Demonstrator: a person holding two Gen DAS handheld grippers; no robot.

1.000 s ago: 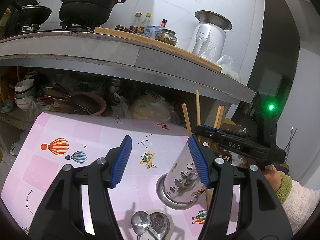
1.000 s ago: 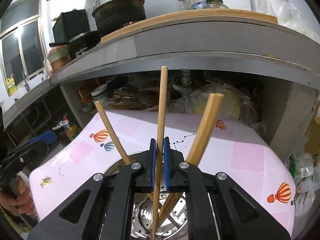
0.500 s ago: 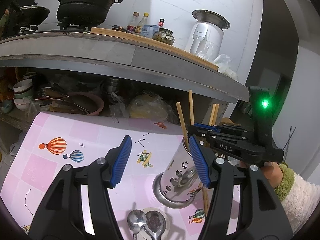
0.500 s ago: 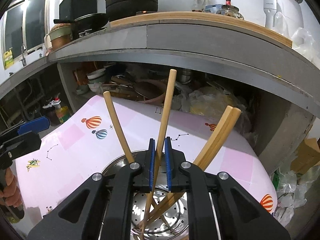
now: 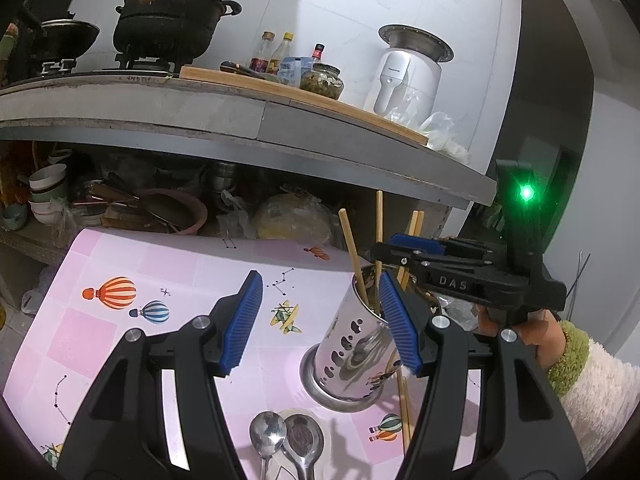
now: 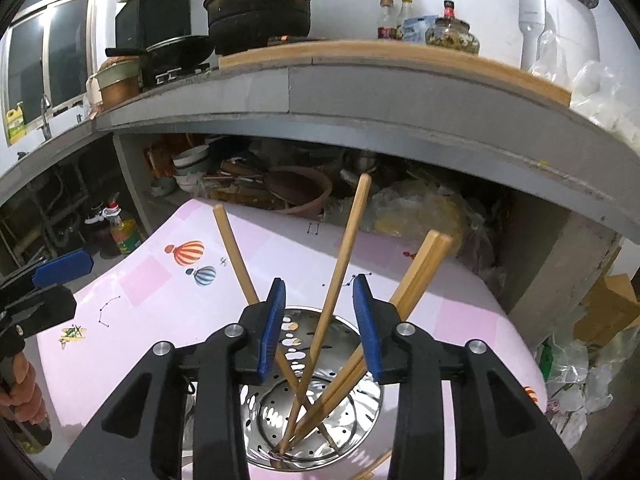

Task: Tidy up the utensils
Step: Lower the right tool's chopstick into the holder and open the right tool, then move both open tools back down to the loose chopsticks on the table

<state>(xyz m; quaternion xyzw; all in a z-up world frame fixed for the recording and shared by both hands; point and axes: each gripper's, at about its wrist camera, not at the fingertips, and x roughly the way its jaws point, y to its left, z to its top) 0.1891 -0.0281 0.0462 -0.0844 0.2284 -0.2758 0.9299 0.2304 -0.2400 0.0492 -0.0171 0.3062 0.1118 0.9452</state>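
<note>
A perforated steel utensil holder point(image 5: 352, 344) stands on the pink table and holds several wooden chopsticks point(image 5: 352, 248). In the right wrist view I look down into the holder point(image 6: 312, 408); my right gripper point(image 6: 320, 324) is open just above its rim, and a chopstick point(image 6: 340, 264) stands free between the jaws. My left gripper point(image 5: 320, 320) is open and empty, left of the holder. Two metal spoons point(image 5: 288, 444) lie on the table in front of the holder. One chopstick point(image 5: 404, 404) lies beside the holder's base.
The table has a pink cloth point(image 5: 120, 320) with balloon prints. A grey counter point(image 5: 240, 120) overhangs its far side, with pots, bottles and a white appliance on top. Bowls, pans and bags crowd the shelf under it point(image 5: 140, 208).
My right gripper opened and let go of the chopstick, which now rests in the holder. The left gripper stayed open and barely moved.
</note>
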